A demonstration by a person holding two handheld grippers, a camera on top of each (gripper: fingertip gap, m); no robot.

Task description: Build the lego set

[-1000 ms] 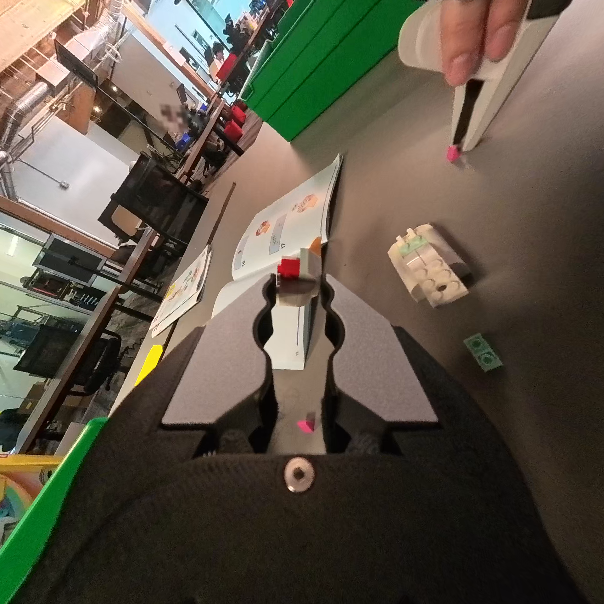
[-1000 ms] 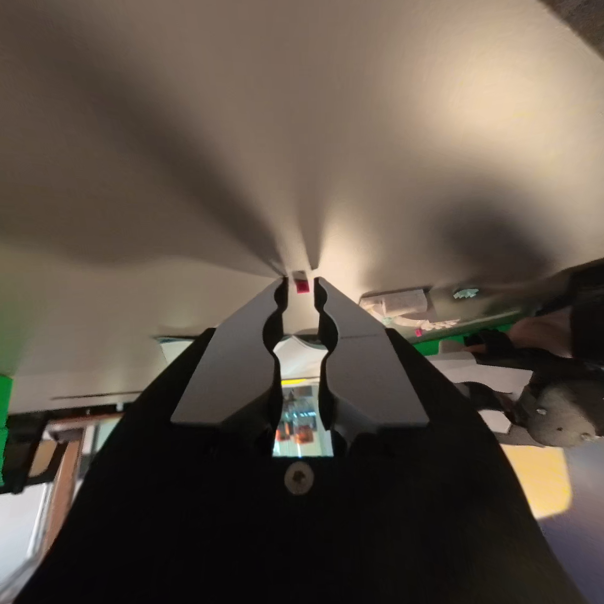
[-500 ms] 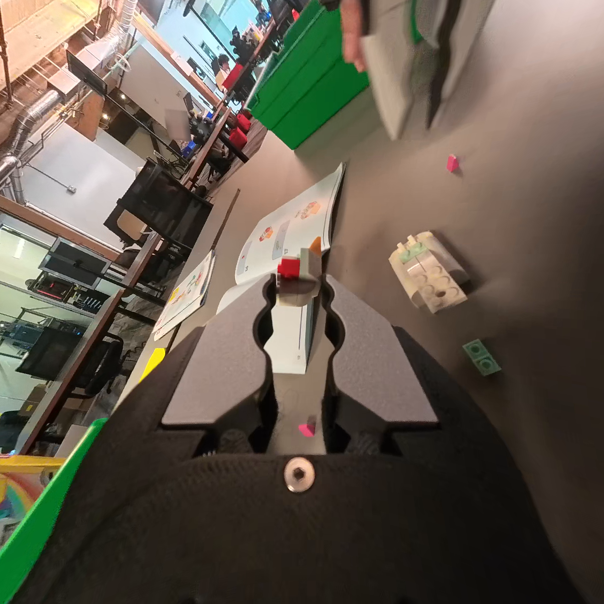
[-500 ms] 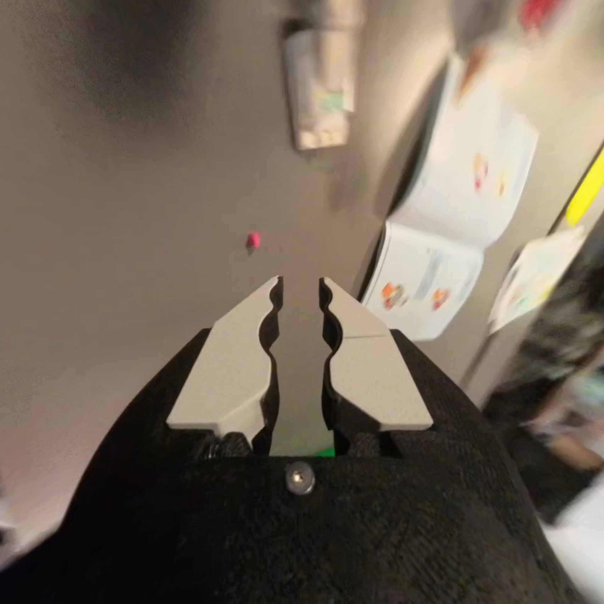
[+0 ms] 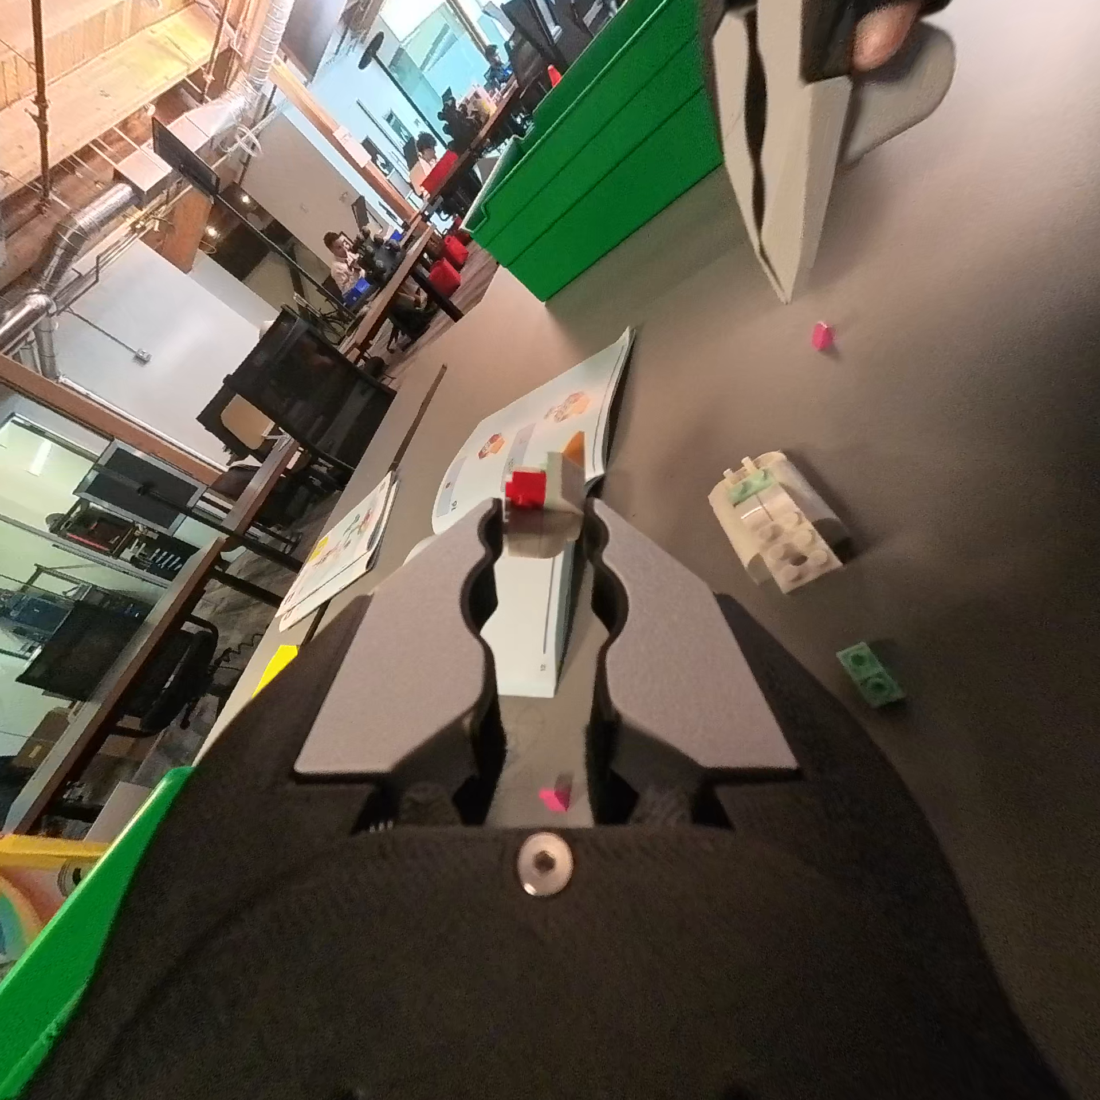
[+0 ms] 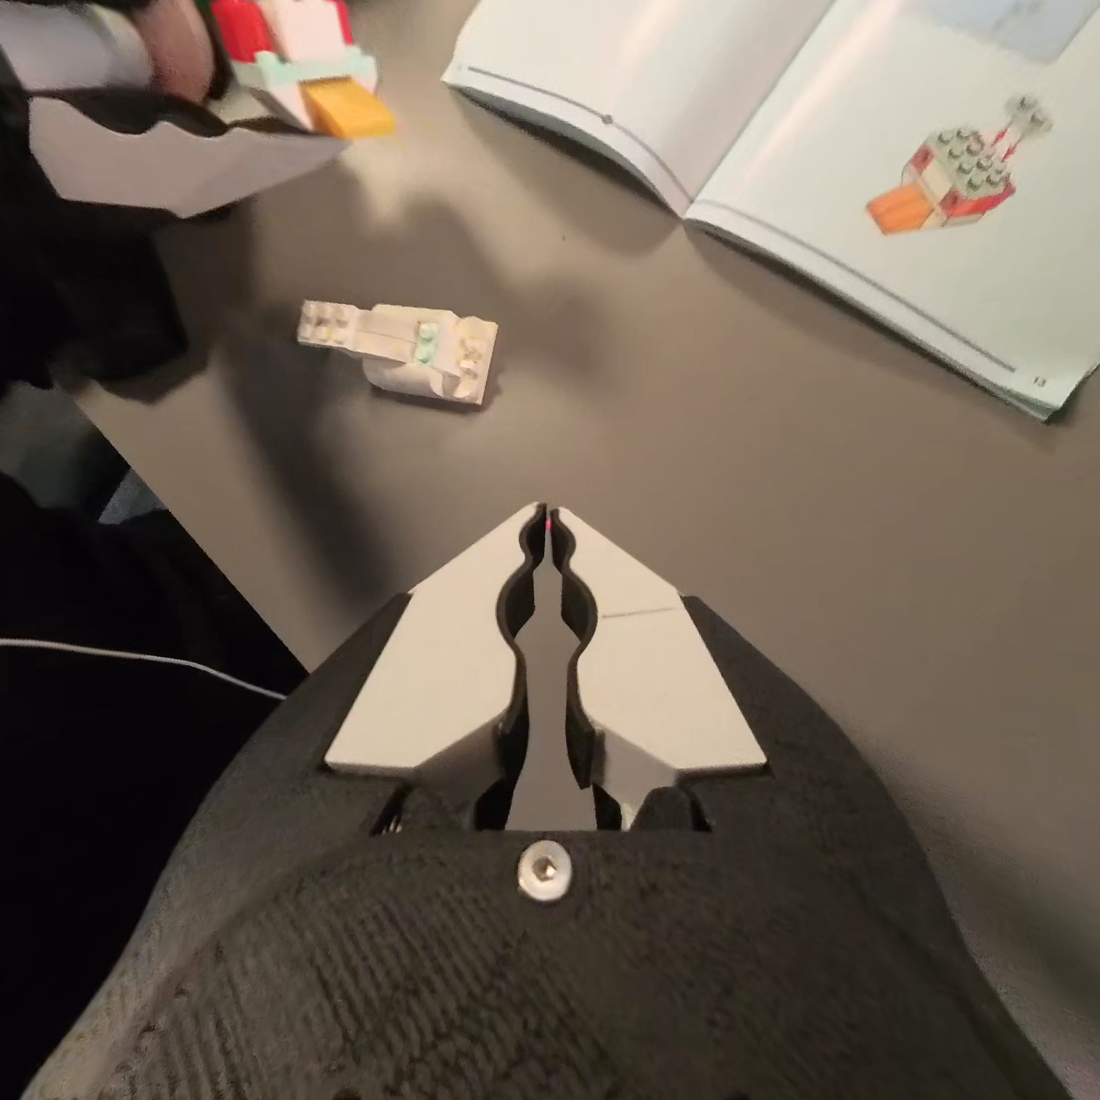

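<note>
My left gripper [image 5: 538, 521] is shut on a small lego assembly [image 5: 556, 494] of white, red and orange bricks, held above the table. It also shows at the top left of the right wrist view [image 6: 196, 134], with the assembly [image 6: 309, 77] in it. My right gripper [image 6: 546, 524] is shut and empty above the grey table; a pink sliver shows through the slit at its tips. In the left wrist view it hangs at the top right [image 5: 780, 280], just above a small pink piece [image 5: 823, 336] lying on the table. A white lego sub-build [image 6: 405, 351] [image 5: 774, 530] lies on its side.
An open instruction booklet [image 6: 833, 149] [image 5: 536, 440] lies beyond the bricks. A green two-stud plate [image 5: 872, 672] and a second pink piece [image 5: 553, 797] lie on the table. Stacked green bins [image 5: 595, 166] stand at the far side. A person's dark sleeve [image 6: 119, 655] is at the table edge. About 12 centimeters separates my left fingertips from my right. To the green two-stud plate [image 5: 872, 672]: left tips about 9 centimeters, right tips about 15 centimeters.
My right gripper lifted away from the pink piece, which stays on the table, swung round and its fingers closed. My left gripper kept its hold and barely moved.
</note>
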